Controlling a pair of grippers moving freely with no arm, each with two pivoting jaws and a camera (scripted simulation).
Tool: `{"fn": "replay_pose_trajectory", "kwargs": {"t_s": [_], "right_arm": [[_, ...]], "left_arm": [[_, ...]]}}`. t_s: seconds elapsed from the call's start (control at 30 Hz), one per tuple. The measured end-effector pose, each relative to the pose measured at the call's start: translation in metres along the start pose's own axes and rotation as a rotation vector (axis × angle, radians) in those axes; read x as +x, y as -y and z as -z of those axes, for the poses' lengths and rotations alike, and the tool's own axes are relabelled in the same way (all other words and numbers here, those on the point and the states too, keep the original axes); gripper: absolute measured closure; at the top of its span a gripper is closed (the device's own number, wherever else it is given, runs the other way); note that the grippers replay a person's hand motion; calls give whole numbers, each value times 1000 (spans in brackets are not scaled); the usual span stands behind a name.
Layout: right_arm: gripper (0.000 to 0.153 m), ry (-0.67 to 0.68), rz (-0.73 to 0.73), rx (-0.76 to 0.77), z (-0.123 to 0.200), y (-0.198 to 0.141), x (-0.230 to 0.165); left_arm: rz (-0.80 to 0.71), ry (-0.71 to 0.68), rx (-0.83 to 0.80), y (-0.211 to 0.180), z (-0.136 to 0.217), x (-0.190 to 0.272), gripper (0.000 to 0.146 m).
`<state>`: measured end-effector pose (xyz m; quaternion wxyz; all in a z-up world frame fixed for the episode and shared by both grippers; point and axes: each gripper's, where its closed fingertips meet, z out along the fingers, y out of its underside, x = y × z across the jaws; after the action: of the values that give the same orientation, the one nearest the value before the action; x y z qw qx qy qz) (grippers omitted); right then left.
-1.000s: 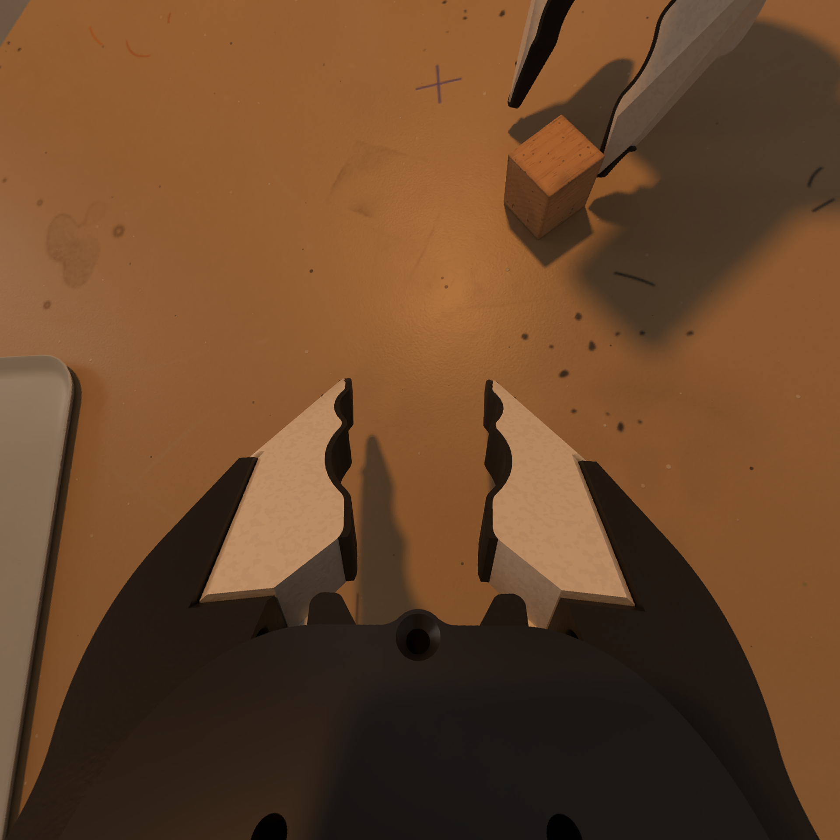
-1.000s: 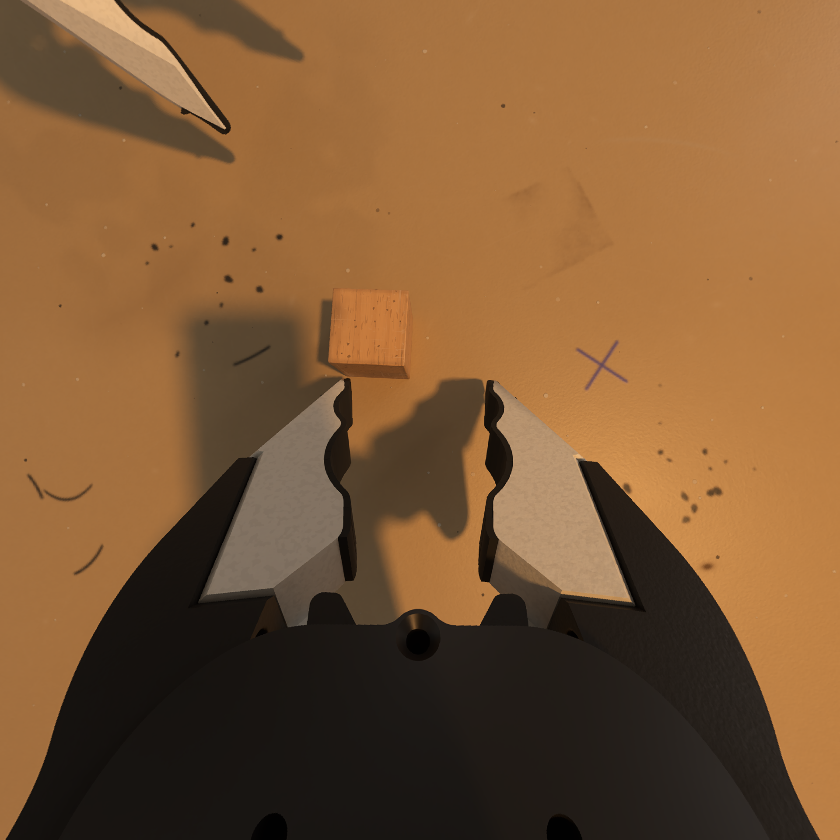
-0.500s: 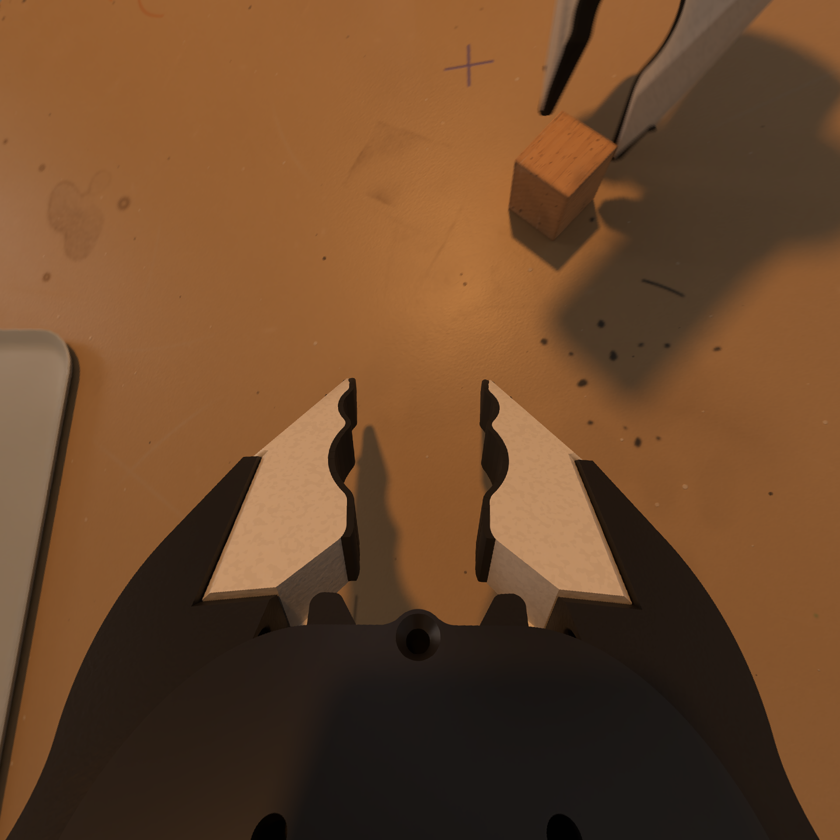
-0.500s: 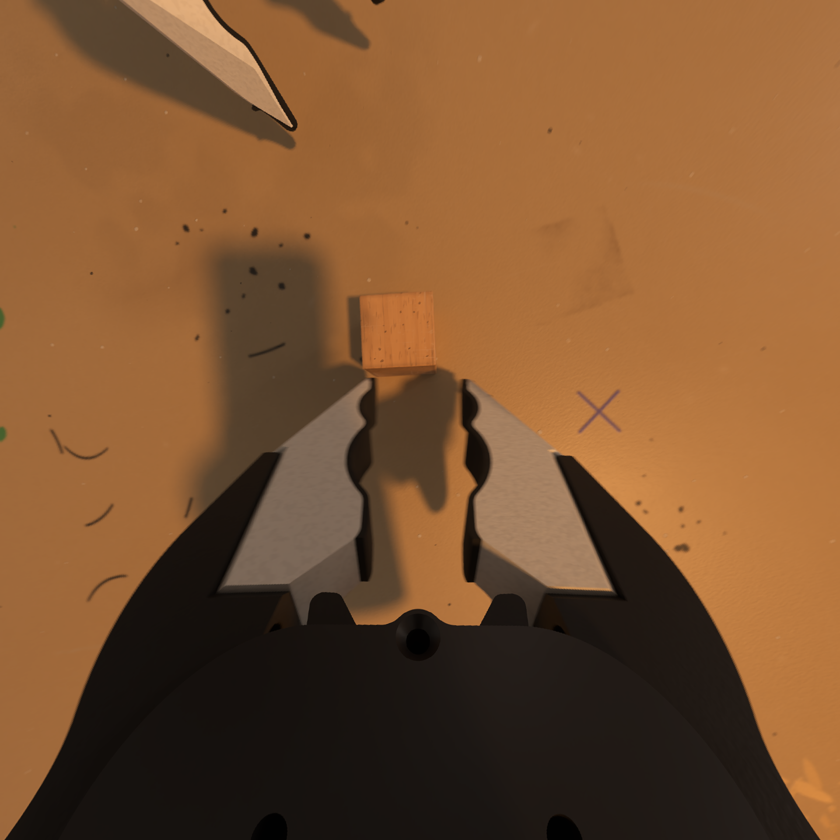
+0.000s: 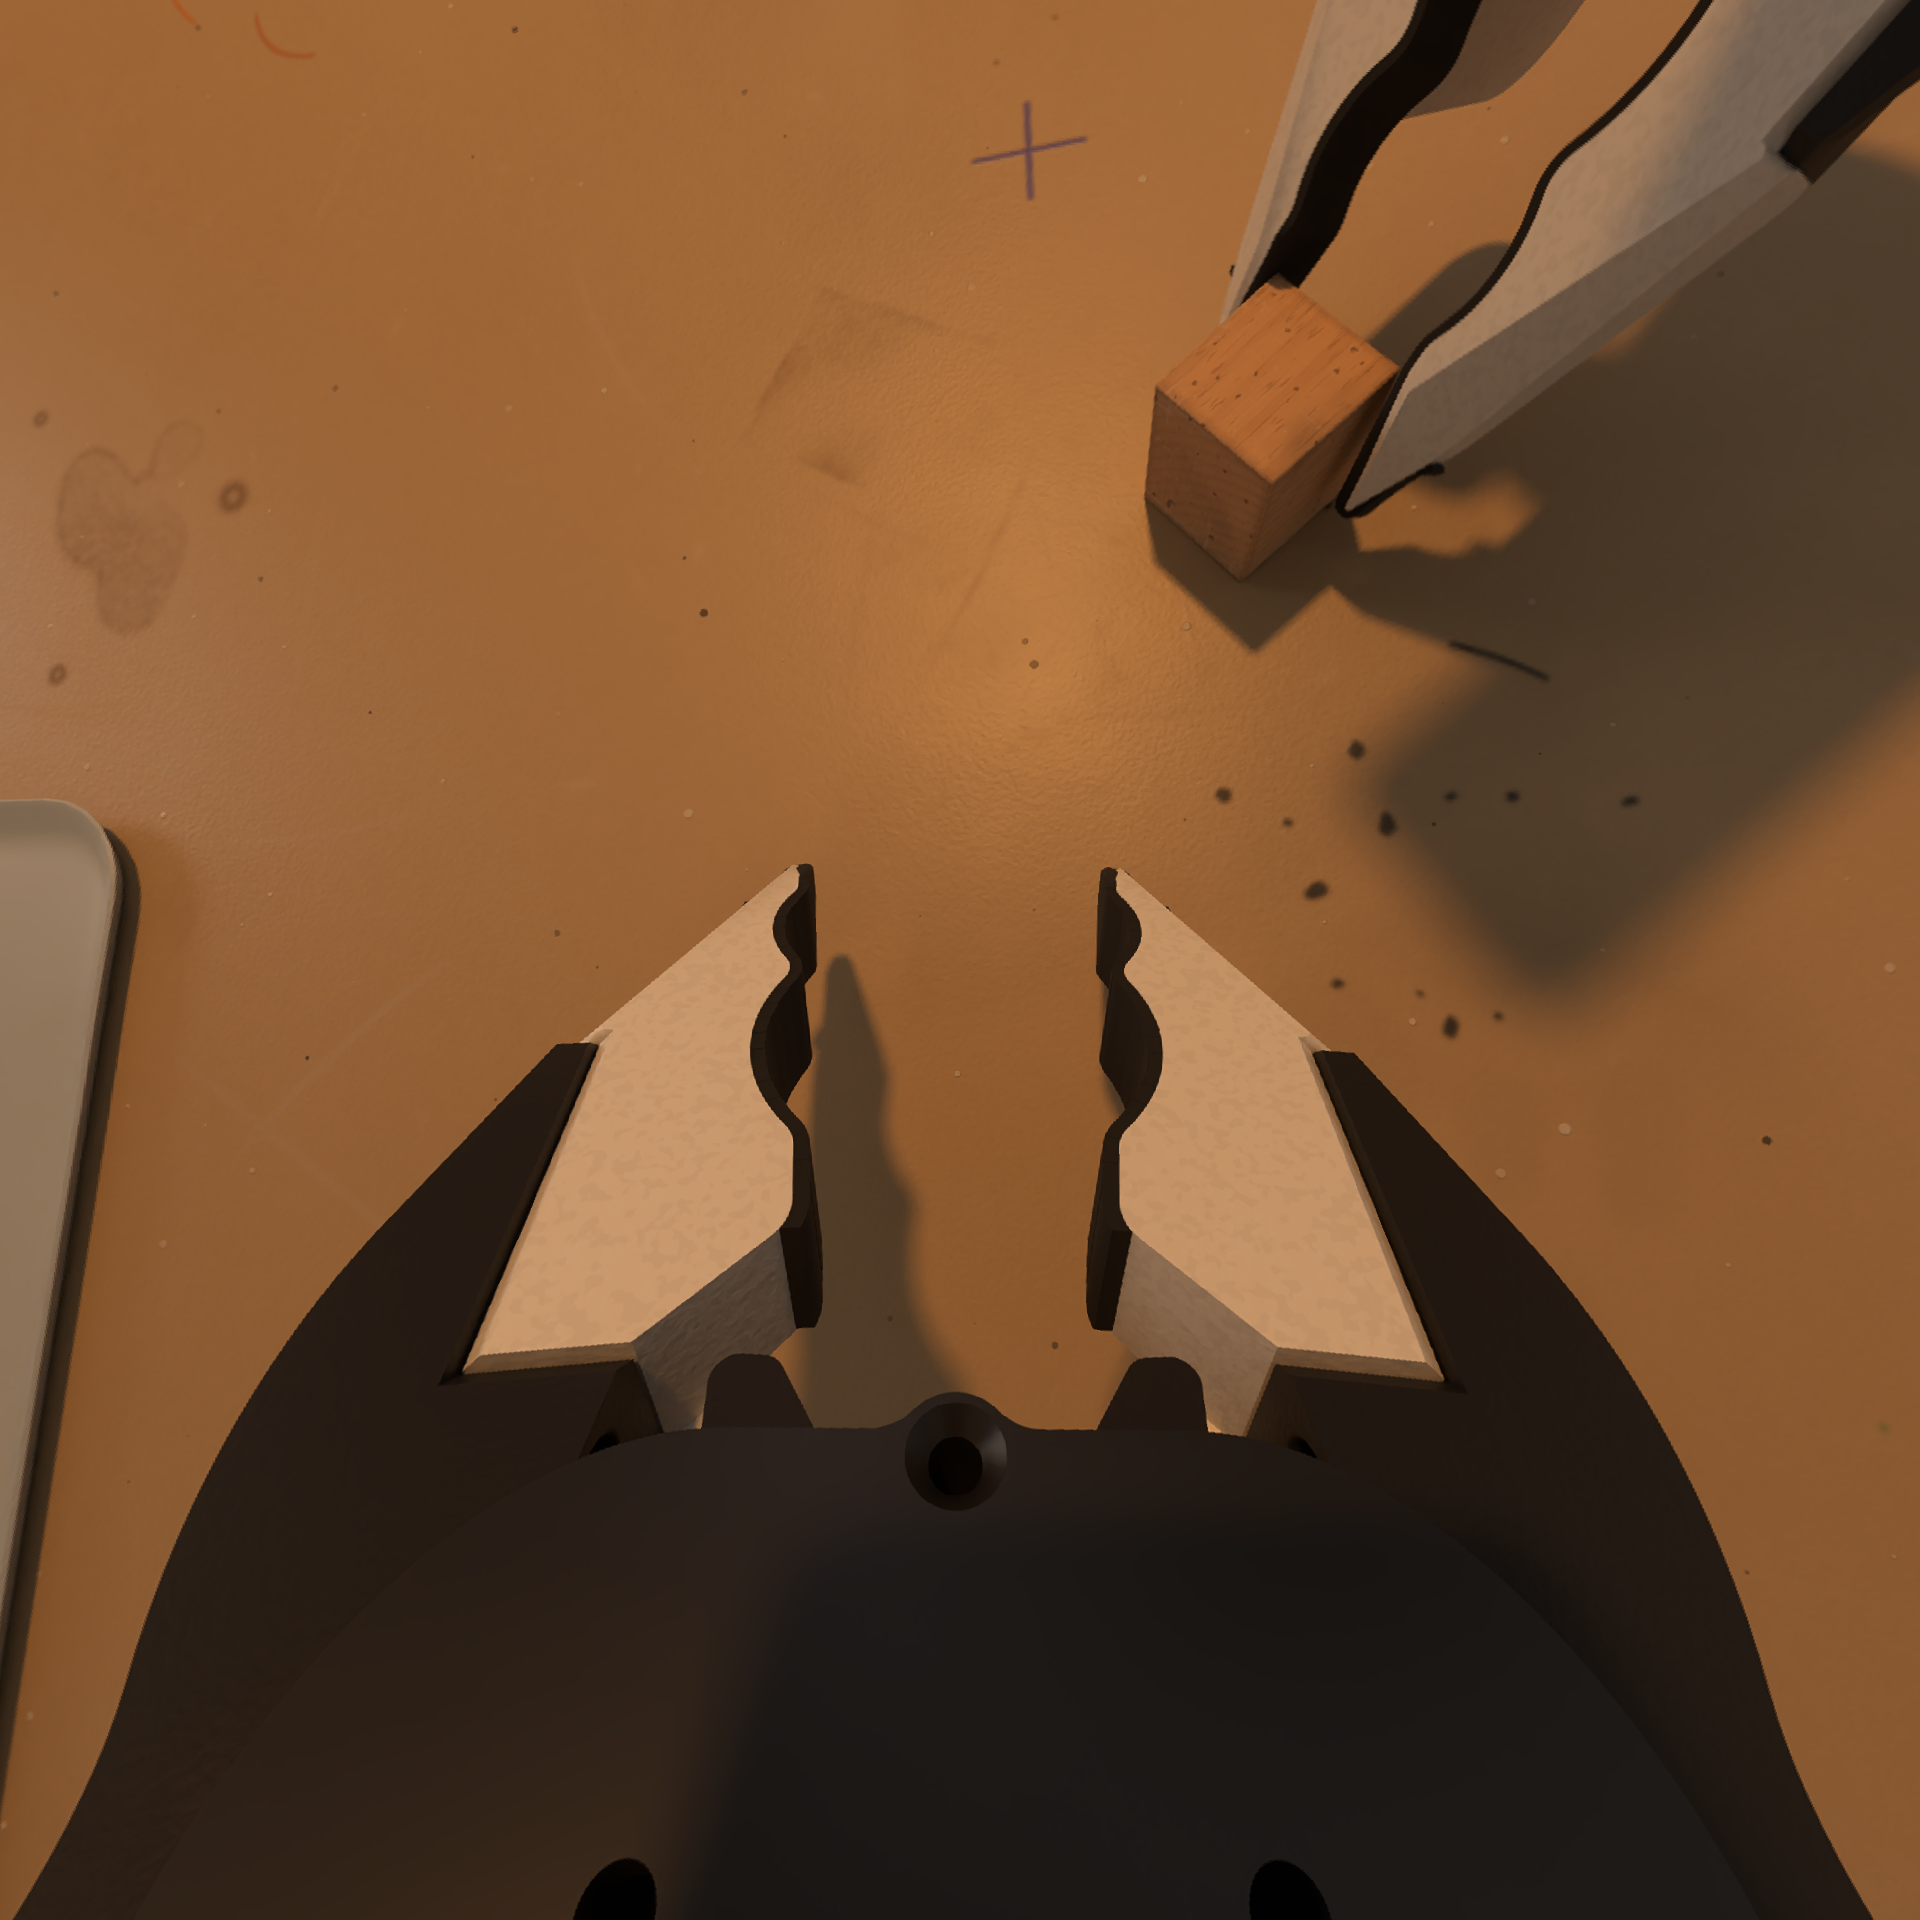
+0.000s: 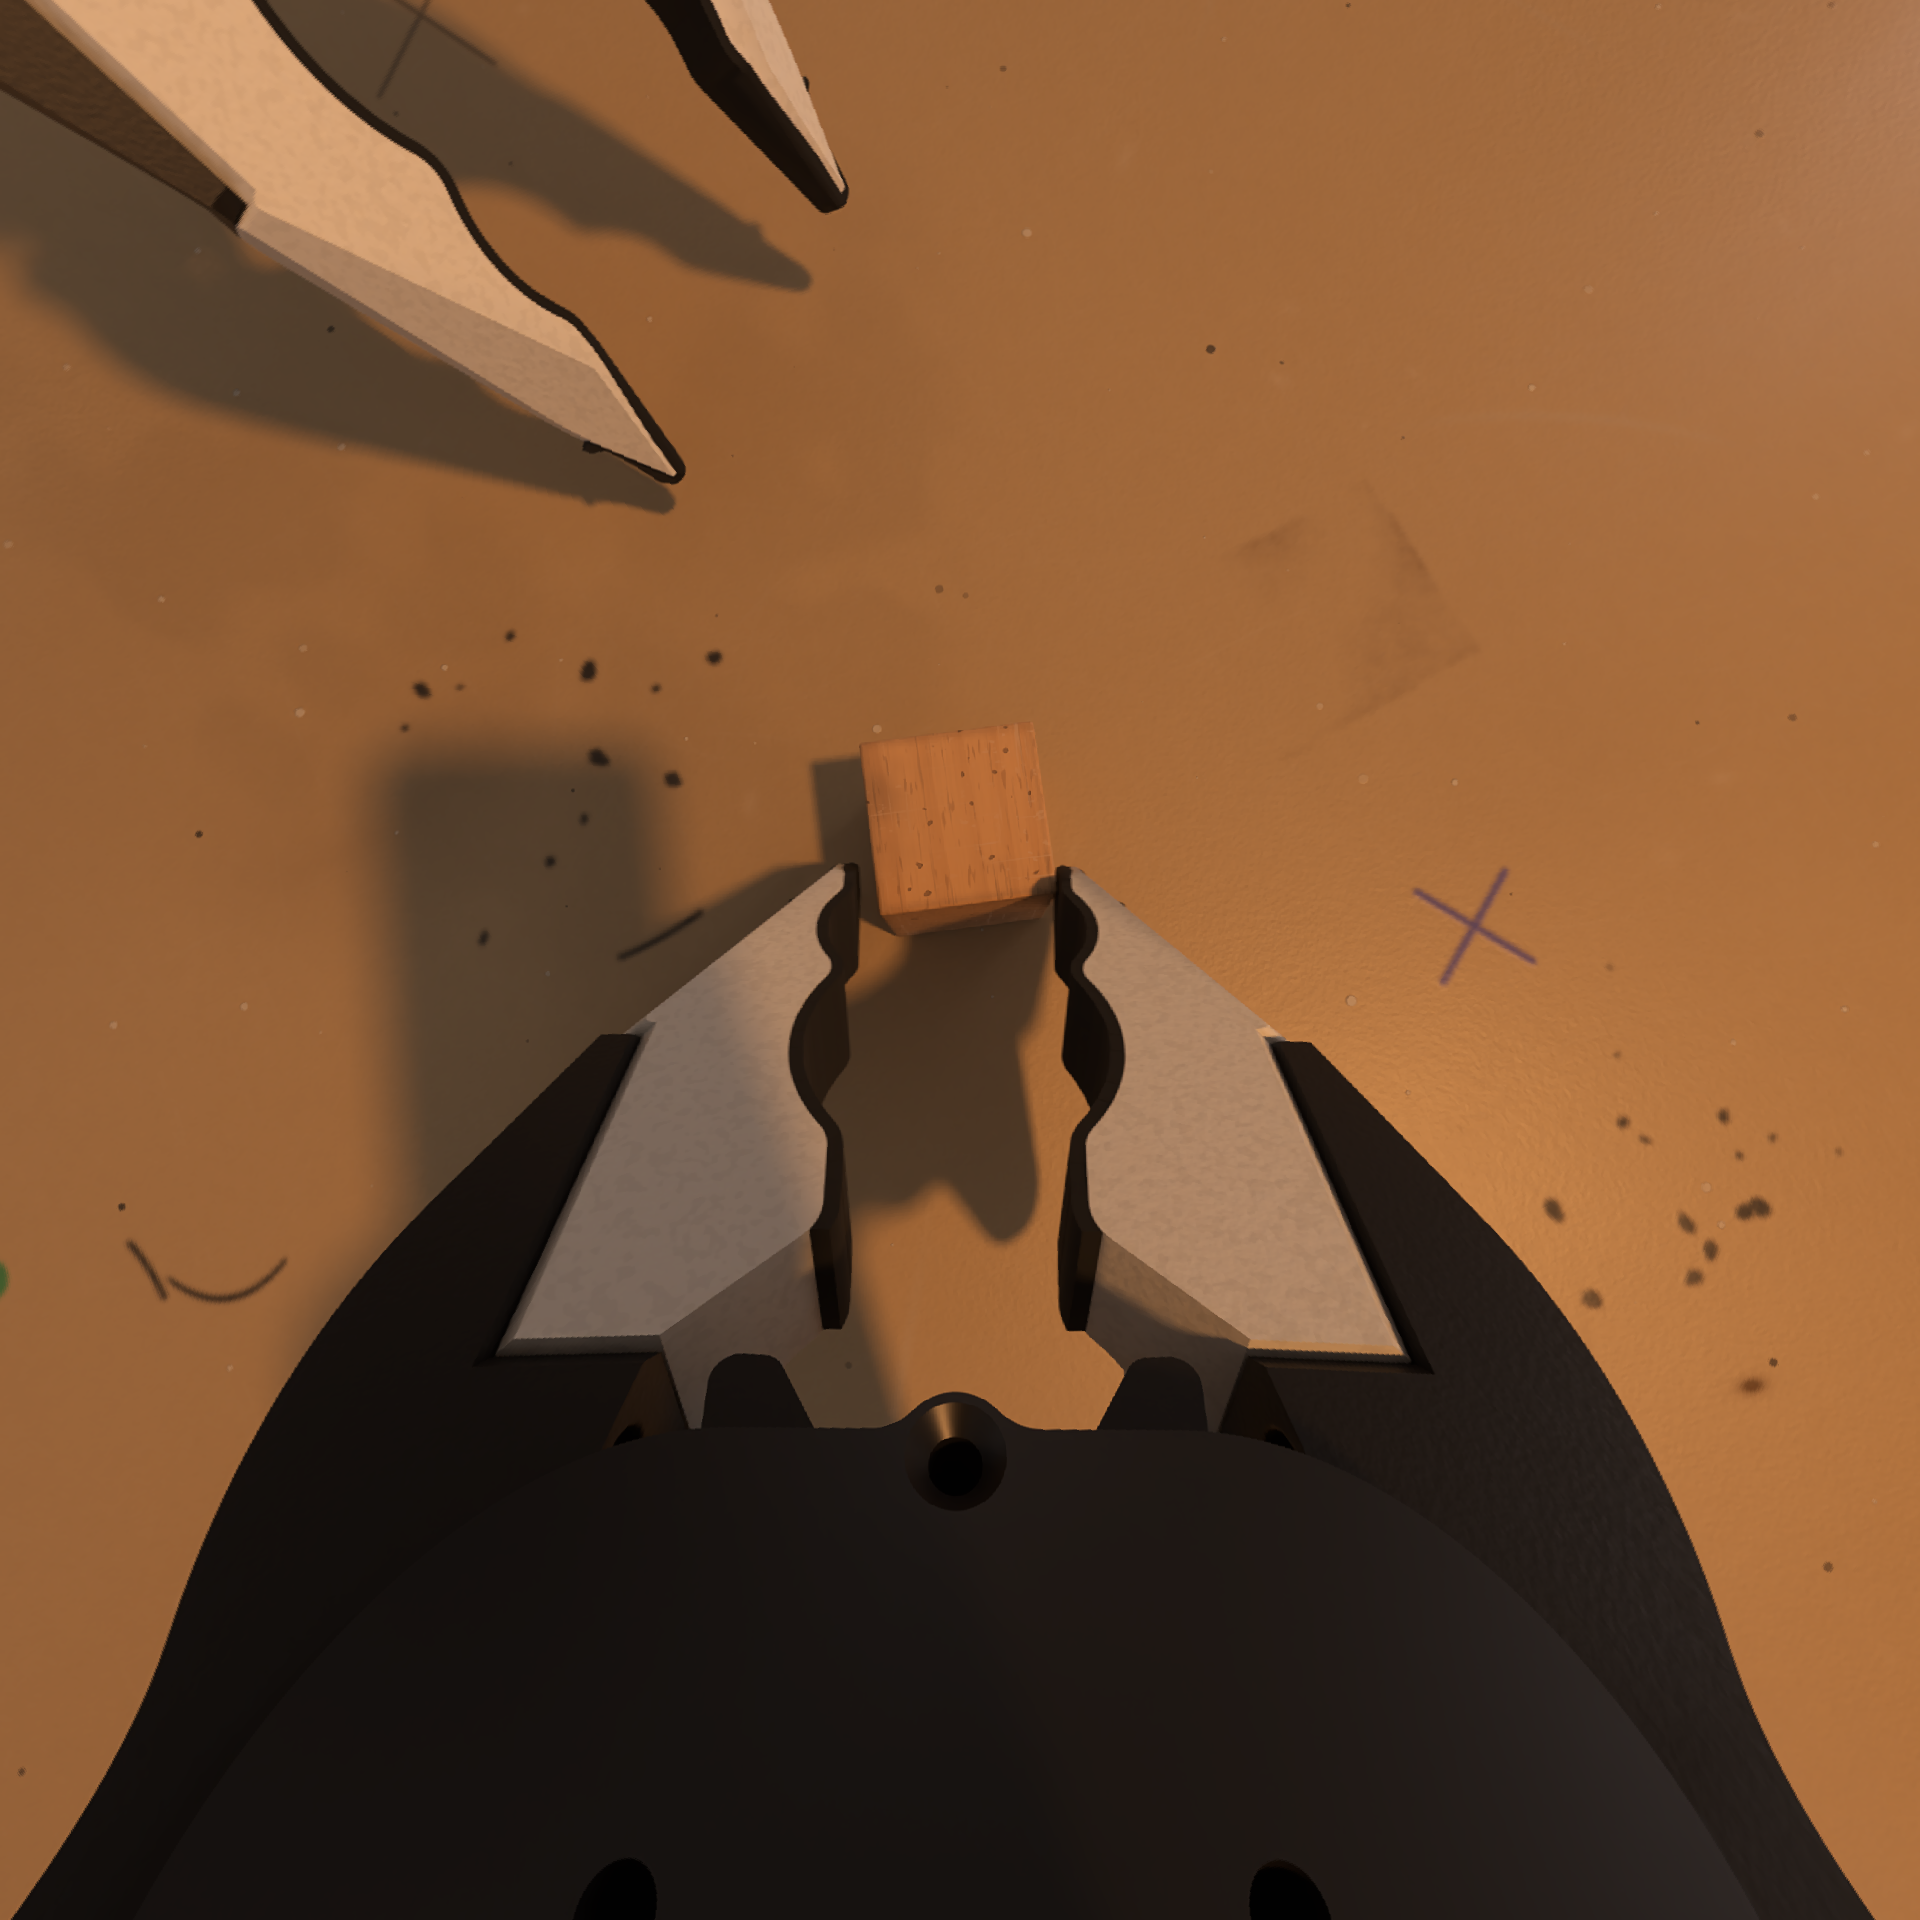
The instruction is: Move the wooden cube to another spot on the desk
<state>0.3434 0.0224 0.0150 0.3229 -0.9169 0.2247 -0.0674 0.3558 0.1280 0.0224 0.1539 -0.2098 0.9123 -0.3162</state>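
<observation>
A: Where is the small light-brown wooden cube found?

B: On the orange-brown desk, straddled at its near edge by the grey-fingered right gripper, whose jaws are held apart, not clamped.

A: And the tan-fingered left gripper?

B: Kept open, empty, well apart.

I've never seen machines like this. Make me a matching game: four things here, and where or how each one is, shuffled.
1. wooden cube
2. left gripper
3. right gripper
4. purple cross

A. open, nothing between its fingers
B. drawn on the desk
C. fingertips on either side of the cube
D. standing on the desk

Pairs: 1-D, 2-A, 3-C, 4-B
</observation>
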Motion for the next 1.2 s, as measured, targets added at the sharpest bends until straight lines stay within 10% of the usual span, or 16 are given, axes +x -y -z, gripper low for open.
{"fn": "replay_pose_trajectory", "kwargs": {"t_s": [0.5, 0.93, 1.13, 1.2], "right_arm": [[119, 63, 155, 55, 7, 31, 9], [119, 368, 999, -221, -41, 98, -6], [119, 428, 1011, -308, -67, 94, -8], [95, 412, 930, -287, -63, 96, -6]], "left_arm": [[-4, 21, 0, -1, 3, -6, 91], [1, -20, -48, -25, 13, -12, 88], [23, -57, 2, -27, 12, -13, 88], [9, -58, 12, -25, 11, -13, 88]]}}
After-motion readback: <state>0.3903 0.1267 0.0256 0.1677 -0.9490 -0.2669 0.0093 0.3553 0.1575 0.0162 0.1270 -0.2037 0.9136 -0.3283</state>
